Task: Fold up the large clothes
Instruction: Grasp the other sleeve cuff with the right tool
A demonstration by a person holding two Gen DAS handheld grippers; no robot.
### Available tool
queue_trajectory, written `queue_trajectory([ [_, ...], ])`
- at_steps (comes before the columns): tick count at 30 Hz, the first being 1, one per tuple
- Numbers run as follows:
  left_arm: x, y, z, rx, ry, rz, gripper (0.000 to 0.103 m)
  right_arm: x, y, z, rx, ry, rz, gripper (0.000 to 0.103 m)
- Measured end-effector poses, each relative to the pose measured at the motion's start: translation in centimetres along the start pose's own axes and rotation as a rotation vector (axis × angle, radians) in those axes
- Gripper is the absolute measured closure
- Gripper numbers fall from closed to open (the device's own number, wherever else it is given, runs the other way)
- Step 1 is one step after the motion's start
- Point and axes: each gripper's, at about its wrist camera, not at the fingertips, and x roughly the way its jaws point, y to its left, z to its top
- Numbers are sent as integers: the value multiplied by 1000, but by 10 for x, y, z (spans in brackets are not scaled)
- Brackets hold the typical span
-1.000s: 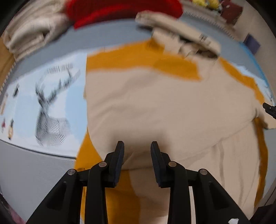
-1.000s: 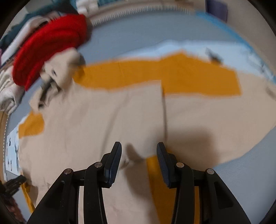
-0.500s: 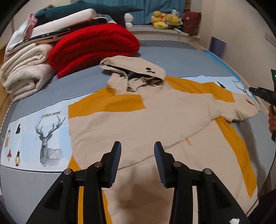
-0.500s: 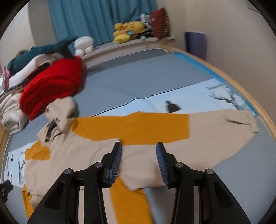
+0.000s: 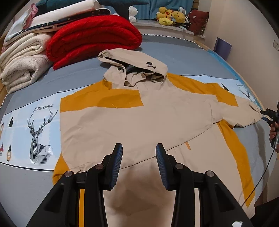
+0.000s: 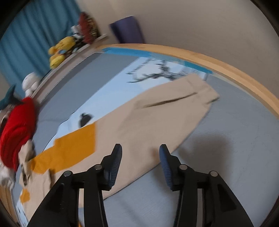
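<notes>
Left gripper [image 5: 139, 160] angled down over the jacket [image 5: 139, 122], jaws apart, empty. Right gripper [image 6: 140, 161] opening, empty, above the sleeve [image 6: 157, 118]; only the left view shows the hood [image 5: 134, 64].

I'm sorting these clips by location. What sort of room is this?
Most likely a bedroom. The beige and mustard hooded jacket lies spread on a bed with a grey and light-blue deer-print sheet. Folded red and cream blankets are stacked at its far end, with yellow plush toys on a ledge by teal curtains.
</notes>
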Motion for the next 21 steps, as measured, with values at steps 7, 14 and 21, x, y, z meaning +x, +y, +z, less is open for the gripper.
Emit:
queue_trajectory([
  [7, 22, -2, 1, 1, 33, 3, 66, 42, -34, 7, 81, 31, -7, 57],
  [14, 32, 3, 1, -17, 56, -15, 66, 69, -57, 8, 187, 21, -4, 57],
  [21, 36, 8, -1, -19, 68, -3, 66, 76, -70, 18, 297, -46, 11, 57],
])
